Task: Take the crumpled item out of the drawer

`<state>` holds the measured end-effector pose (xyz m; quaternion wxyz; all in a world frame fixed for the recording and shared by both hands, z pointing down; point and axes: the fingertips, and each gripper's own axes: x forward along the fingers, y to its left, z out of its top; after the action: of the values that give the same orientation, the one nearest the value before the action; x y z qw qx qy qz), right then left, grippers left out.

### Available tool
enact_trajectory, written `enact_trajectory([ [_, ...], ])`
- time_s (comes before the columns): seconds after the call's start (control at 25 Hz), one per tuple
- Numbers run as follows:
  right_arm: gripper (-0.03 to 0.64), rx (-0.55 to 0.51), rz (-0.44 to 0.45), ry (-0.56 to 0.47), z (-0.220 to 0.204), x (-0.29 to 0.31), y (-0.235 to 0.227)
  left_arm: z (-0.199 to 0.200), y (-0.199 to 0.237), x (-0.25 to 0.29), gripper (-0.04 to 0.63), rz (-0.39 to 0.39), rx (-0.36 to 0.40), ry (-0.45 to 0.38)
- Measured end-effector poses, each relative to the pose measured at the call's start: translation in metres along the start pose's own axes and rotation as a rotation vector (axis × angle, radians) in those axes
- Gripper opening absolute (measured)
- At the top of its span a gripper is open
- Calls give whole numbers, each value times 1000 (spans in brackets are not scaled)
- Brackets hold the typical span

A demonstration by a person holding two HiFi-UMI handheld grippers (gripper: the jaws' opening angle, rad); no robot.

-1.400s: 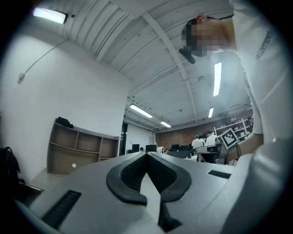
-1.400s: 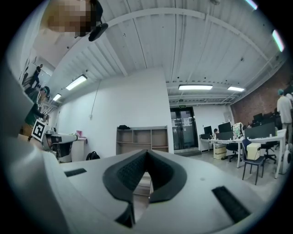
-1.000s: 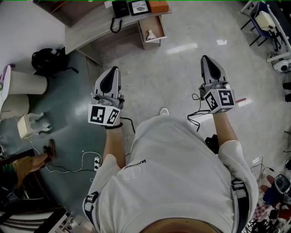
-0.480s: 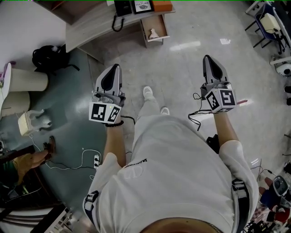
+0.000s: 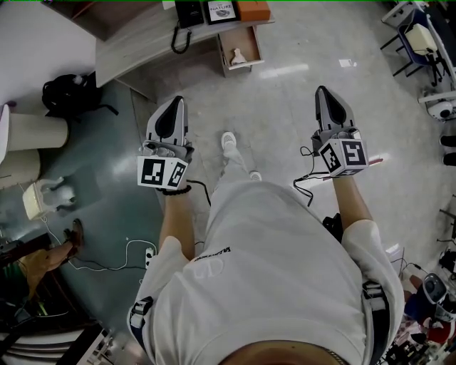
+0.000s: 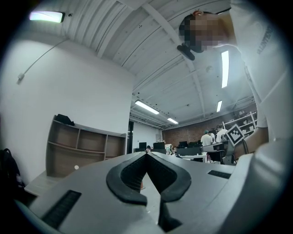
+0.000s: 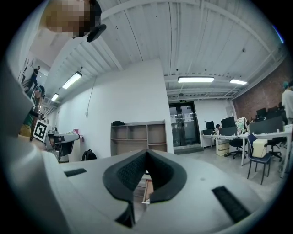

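- Grey polished floor (image 5: 285, 107) fills most of the head view. One person stands on it, with two white shoes (image 5: 228, 141) showing ahead of the body.
- One pale wood surface (image 5: 135, 43) runs along the top edge. It carries one black telephone (image 5: 187, 13), one framed picture (image 5: 219, 10) and one orange box (image 5: 253, 8).
- One black backpack (image 5: 68, 93) lies on the floor to the left of the surface.
- There are two claws, the left claw (image 5: 176, 102) and the right claw (image 5: 322, 93). Each sits on a forearm stretched forward and roughly level, aimed toward the surface and well apart from it. Each bears one marker cube (image 5: 345, 157).
- One drawer (image 5: 242, 70) stands open under the surface.
- One white crumpled item (image 5: 237, 55) lies inside the drawer, and neither claw touches it.
- Only the left gripper view shows the left claw (image 6: 147, 154) with its tips pressed together and nothing between them. It also shows one wooden shelving unit (image 6: 87, 148) against a white wall.
- Only the right gripper view shows the right claw (image 7: 147, 151) closed and empty. One wood strip (image 7: 146, 191) shows beneath its pads, and glass doors (image 7: 183, 125) stand beyond.
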<state>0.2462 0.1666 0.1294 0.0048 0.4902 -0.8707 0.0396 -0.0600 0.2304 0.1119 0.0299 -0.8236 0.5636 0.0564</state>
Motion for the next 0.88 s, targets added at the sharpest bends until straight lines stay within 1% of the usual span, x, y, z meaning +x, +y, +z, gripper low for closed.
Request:
enact_trajectory([
  [0.16,-2,2,-1,15,-6,30,-1,-11,21,22,-1,-13,-13,10],
  [0.4,-2,1,-10,39,-9,87,-5,-24,65,61,0,-24,-31,23],
  [0.72,-2,-49,-7,53,-5,165,-8,-39,125,106,-2,-30,-53,24],
  [0.88,-2,-57,-18,61,-7,199,-7,-48,152,126,-2,-37,-68,32],
])
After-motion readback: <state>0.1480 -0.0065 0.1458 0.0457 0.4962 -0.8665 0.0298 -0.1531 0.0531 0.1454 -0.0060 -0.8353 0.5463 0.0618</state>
